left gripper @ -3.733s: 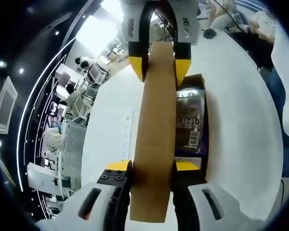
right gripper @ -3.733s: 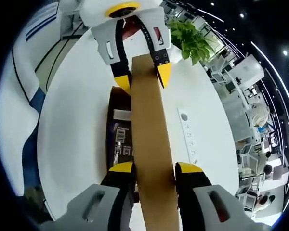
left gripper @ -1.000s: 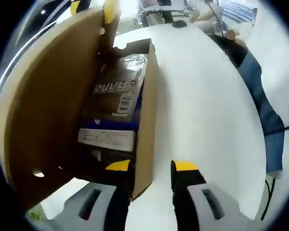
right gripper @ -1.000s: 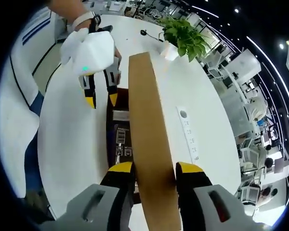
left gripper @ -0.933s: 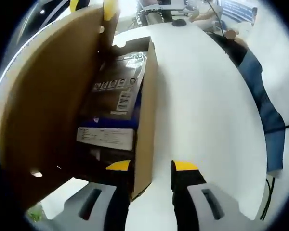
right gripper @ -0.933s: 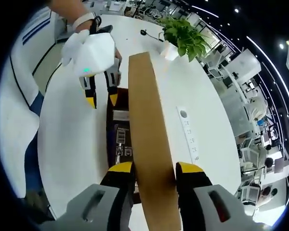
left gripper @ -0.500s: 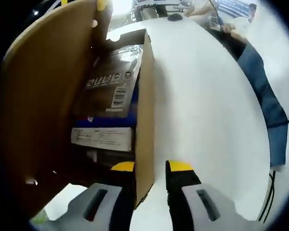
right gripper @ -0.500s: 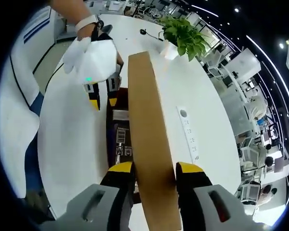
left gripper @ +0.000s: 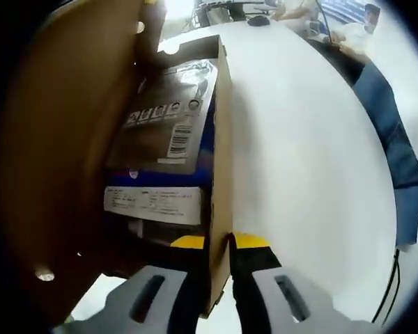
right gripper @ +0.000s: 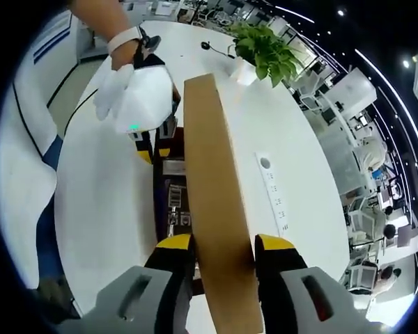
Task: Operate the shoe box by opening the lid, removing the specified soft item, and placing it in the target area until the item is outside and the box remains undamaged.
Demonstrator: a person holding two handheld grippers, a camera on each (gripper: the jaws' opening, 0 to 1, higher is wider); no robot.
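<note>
right gripper (right gripper: 224,243) grips raised lid (right gripper: 212,209) — box contents half-hidden

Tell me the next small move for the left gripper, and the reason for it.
Probably let go of the box wall and shift the left gripper inward over the dark packaged item. Its jaws straddle the wall's near edge, not the item, while the right gripper is clamped on the raised lid, so the box stands open and the package lies exposed beside that wall.

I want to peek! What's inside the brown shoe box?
Inside the shoe box lies a dark plastic-wrapped package with barcode labels. Whatever is underneath it is covered.
</note>
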